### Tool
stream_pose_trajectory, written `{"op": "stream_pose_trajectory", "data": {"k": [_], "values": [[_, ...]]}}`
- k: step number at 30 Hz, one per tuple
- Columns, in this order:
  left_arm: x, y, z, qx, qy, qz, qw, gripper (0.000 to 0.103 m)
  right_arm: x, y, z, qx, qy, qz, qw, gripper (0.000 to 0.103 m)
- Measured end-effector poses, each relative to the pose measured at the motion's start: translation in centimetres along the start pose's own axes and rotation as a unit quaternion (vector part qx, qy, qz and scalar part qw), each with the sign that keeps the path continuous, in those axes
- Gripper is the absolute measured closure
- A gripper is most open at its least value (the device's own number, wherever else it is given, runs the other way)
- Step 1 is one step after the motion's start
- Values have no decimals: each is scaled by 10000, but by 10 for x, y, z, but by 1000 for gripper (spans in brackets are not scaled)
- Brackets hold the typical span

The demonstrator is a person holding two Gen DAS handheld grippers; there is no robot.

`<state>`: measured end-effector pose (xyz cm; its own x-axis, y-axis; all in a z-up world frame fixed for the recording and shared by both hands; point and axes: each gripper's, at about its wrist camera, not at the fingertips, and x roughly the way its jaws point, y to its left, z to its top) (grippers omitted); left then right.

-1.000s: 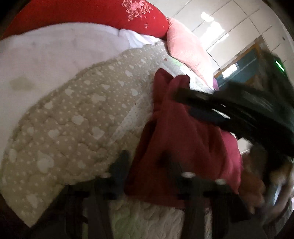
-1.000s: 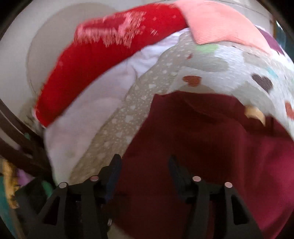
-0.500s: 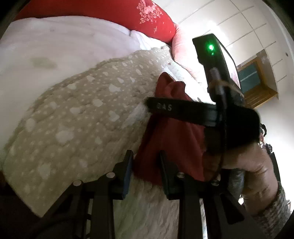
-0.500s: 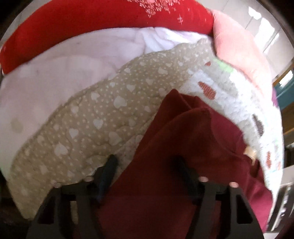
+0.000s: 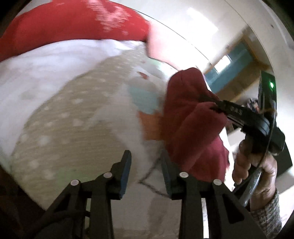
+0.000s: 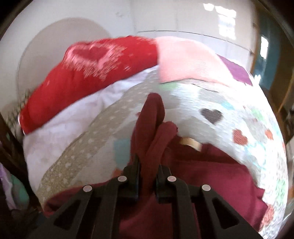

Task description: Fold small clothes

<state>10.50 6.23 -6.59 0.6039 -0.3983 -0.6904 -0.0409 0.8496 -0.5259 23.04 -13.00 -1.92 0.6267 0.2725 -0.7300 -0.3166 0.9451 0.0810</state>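
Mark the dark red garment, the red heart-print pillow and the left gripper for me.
dark red garment [image 6: 211, 176]: right wrist view, flat body.
red heart-print pillow [image 6: 88, 73]: right wrist view, front face.
left gripper [image 5: 146, 174]: left wrist view, between open fingertips.

Daylight floods both views, blowing out the white wall [image 5: 193, 27] and the window [image 6: 226, 16] to glare. Motion blur smears the bedding, and fisheye curvature bends the dark edges.

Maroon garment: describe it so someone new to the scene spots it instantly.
On the bed, find the white quilt printed with coloured hearts, in front of the red pillow and pink pillow. The maroon garment lies bunched on it, one fold pinched in the right gripper. It is plain and darker than the bright red pillow.
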Motion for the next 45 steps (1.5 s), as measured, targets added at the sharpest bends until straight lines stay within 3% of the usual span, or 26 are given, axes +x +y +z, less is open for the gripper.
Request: {"op": "stream_pose_trajectory", "data": {"k": [5,9,12,18,19,20,22,25,28,29,31,34,38,40,41,43,45], "values": [[48,-73,12,857,210,-168,9960,69,-29,-70,-28,700,-215,214,9971,91],[82,-110,-5,1132,666,-339,9908,69,-53,-120,-52,1314,-483,289,9897,92],[106,-132,-21,1421,878,-256,9856,69,-55,-155,-76,1773,-502,278,9825,92],[126,-157,-38,1883,901,133,9779,60,-35,-205,-124,2628,-412,472,9628,90],[126,-161,-40,2004,876,199,9756,57,-36,-209,-126,2702,-453,486,9605,85],[126,-165,-41,2123,856,253,9731,56,-41,-214,-130,2792,-502,345,9583,68],[124,-170,-47,2354,809,358,9679,56,-53,-217,-132,2752,-630,86,9593,65],[126,-171,-53,2365,733,442,9678,55,-81,-216,-132,2670,-956,-424,9580,64],[129,-175,-58,2454,588,554,9661,54,-110,-209,-130,2689,-1434,-65,9524,65],[128,-177,-61,2526,550,593,9642,53,-113,-203,-126,2629,-1503,91,9530,71],[125,-180,-67,2680,497,638,9600,53,-111,-191,-119,2445,-1448,471,9576,83],[115,-178,-69,2784,589,538,9571,53,-90,-180,-116,2311,-1068,916,9627,86],[88,-168,-62,2629,785,83,9616,52,-58,-179,-142,2197,-374,604,9730,86],[81,-160,-52,2437,787,-8,9667,51,-56,-180,-155,2058,-366,420,9770,86],[83,-155,-43,2274,794,-21,9706,50,-57,-181,-161,1993,-365,286,9788,80],[91,-147,-27,1936,849,-38,9774,50,-61,-185,-163,2085,-344,393,9766,80],[102,-137,-8,1542,827,-114,9845,50,-74,-194,-160,2310,-527,332,9710,66]]}}
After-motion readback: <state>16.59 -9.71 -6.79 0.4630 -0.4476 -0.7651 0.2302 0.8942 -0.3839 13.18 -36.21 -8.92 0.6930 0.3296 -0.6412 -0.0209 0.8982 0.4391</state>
